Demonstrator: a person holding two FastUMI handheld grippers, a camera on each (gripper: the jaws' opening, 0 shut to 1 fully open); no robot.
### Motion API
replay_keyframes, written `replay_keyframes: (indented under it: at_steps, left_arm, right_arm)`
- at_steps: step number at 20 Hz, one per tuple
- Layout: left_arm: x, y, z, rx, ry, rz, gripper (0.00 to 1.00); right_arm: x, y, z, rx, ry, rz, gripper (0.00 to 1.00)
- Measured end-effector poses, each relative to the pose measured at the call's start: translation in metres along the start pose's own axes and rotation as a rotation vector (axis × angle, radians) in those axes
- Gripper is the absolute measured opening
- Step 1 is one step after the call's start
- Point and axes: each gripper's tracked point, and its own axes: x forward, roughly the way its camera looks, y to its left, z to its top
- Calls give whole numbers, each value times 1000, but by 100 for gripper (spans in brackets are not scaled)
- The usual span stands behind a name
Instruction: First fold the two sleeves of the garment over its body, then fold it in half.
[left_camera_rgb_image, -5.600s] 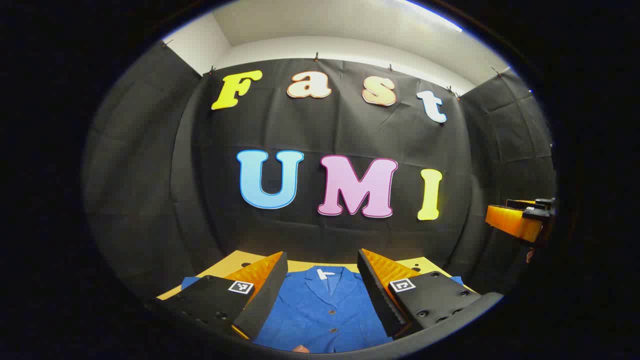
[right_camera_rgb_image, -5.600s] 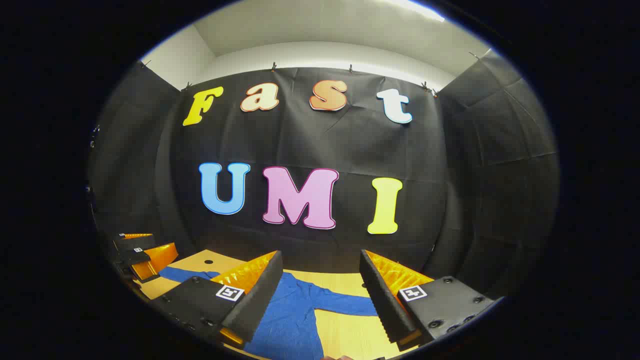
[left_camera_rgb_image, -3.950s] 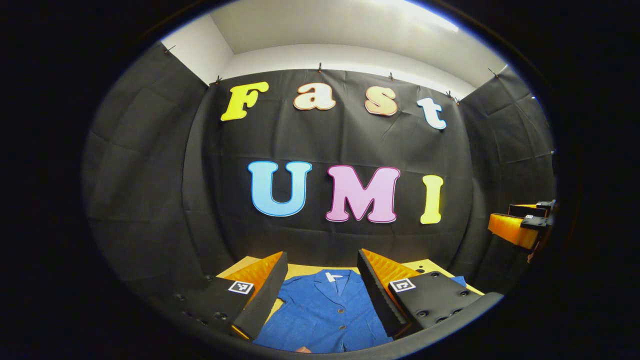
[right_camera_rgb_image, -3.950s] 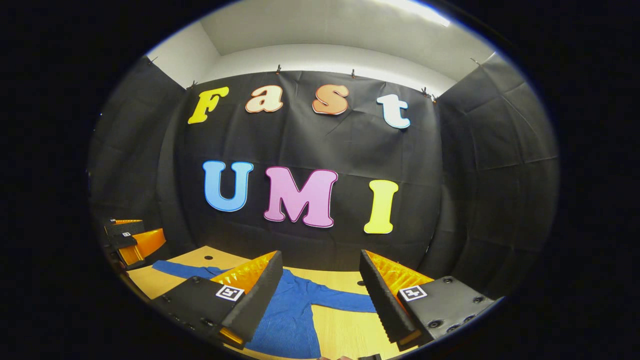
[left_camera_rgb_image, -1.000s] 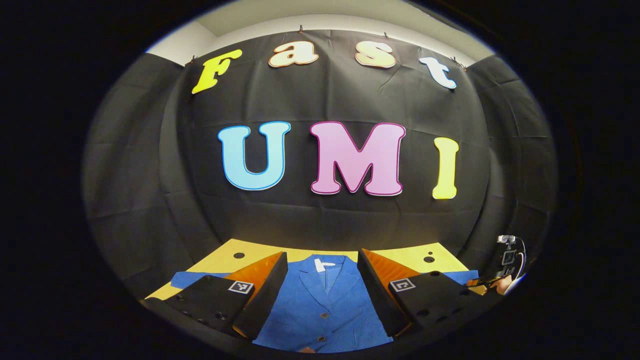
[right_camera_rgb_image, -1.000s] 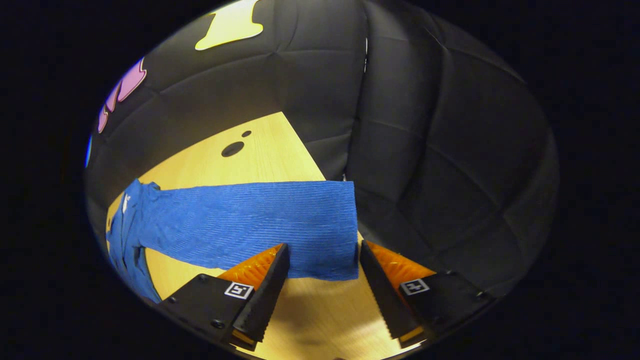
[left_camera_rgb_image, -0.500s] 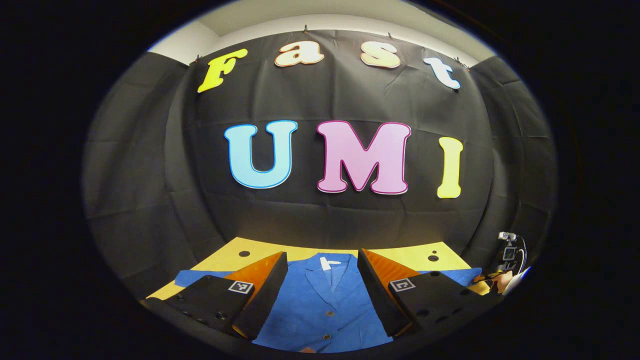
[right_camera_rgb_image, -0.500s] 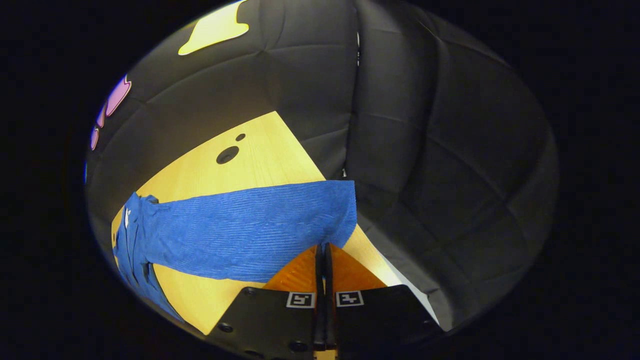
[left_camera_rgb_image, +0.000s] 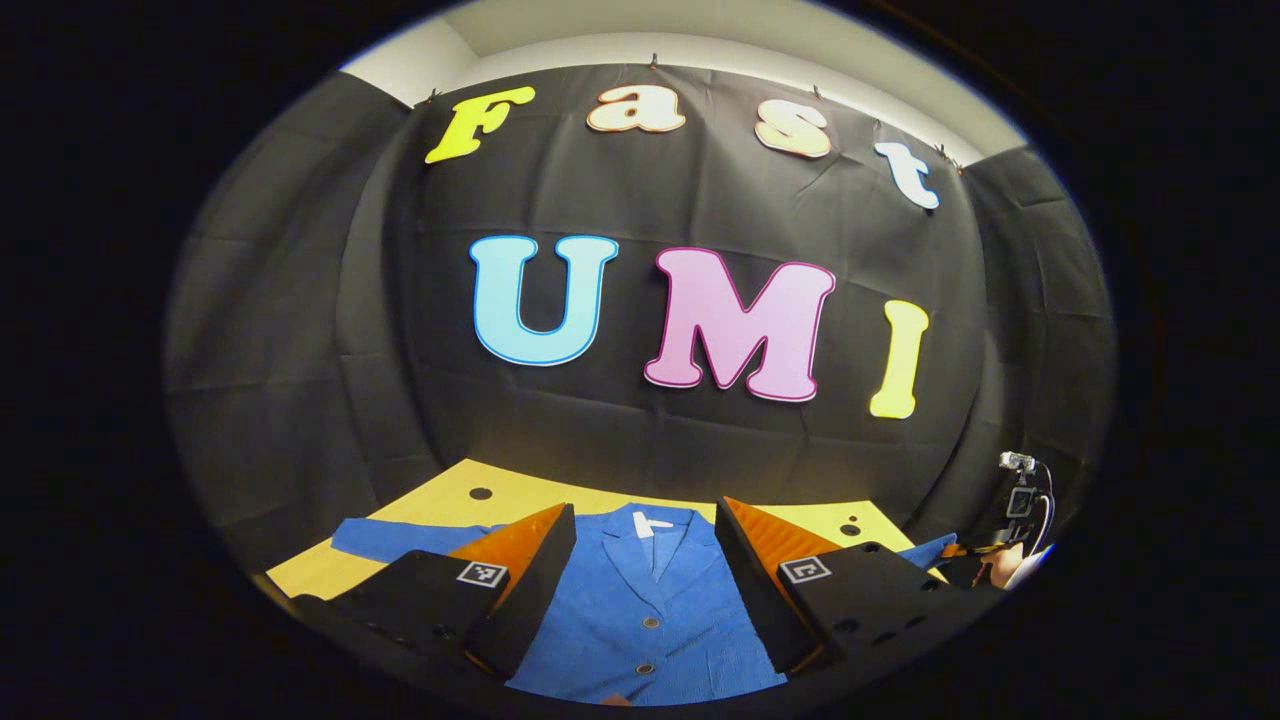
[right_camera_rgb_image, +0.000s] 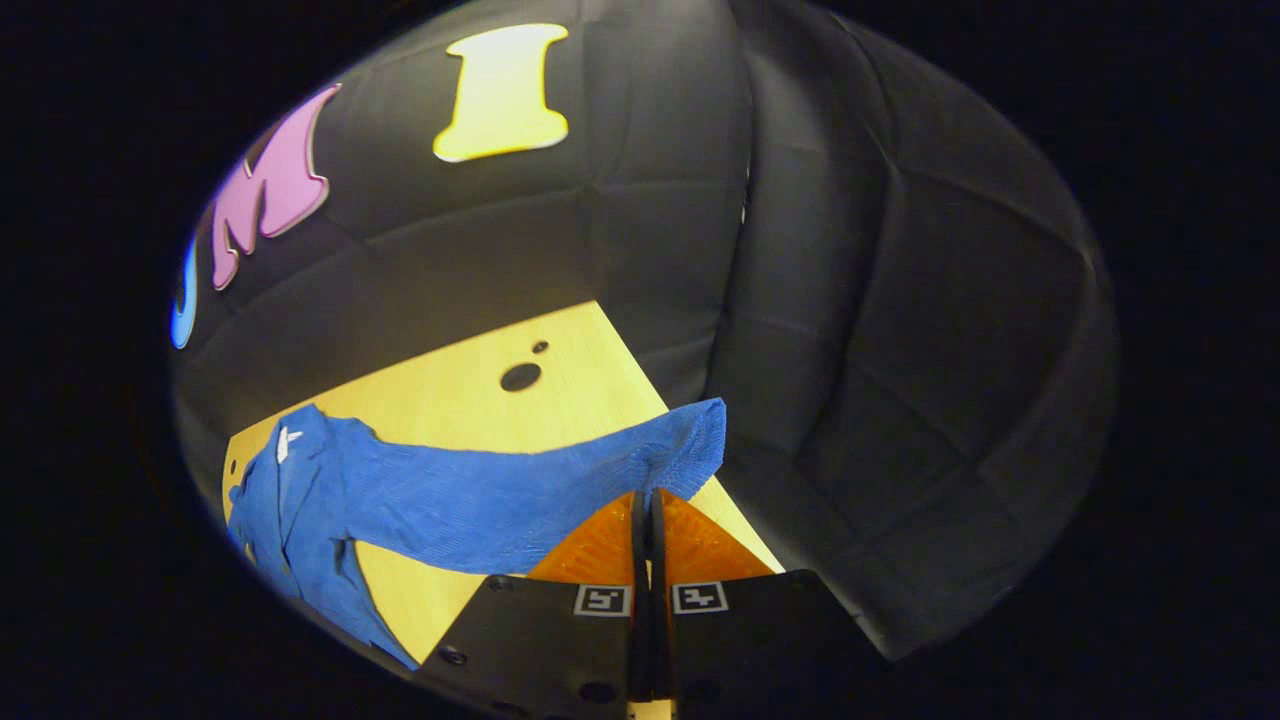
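Observation:
A blue button-front garment (left_camera_rgb_image: 640, 610) lies spread on a yellow wooden table (left_camera_rgb_image: 440, 505). In the left gripper view my left gripper (left_camera_rgb_image: 645, 520) hangs open above the garment's chest, nothing between its fingers; the collar lies just beyond it. In the right gripper view my right gripper (right_camera_rgb_image: 645, 497) is shut on the cuff end of one sleeve (right_camera_rgb_image: 500, 500). That sleeve is raised off the table near its right edge and sags back toward the garment's body (right_camera_rgb_image: 290, 500). The other sleeve (left_camera_rgb_image: 400, 535) lies flat, out to the left in the left gripper view.
The table (right_camera_rgb_image: 470, 400) has small dark holes (right_camera_rgb_image: 520, 377) near its far corners. Black cloth walls close in behind it and at its right edge. In the left gripper view a hand holding the other gripper (left_camera_rgb_image: 1005, 555) appears at the far right.
My right gripper swung to the sleeve's cuff, shut on it half a second ago, and has since lifted it off the table. My left gripper stayed open over the chest, drifting only slightly.

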Motion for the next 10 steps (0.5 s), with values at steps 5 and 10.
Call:
replay_keyframes:
  at_steps: [5,10]
  left_arm:
    - [-23,58,15,7,-51,-32,81]
    - [-40,149,2,-58,-33,69,81]
  right_arm:
    - [-57,74,30,-74,-72,43,1]
    - [-112,207,71,-203,-168,144,1]
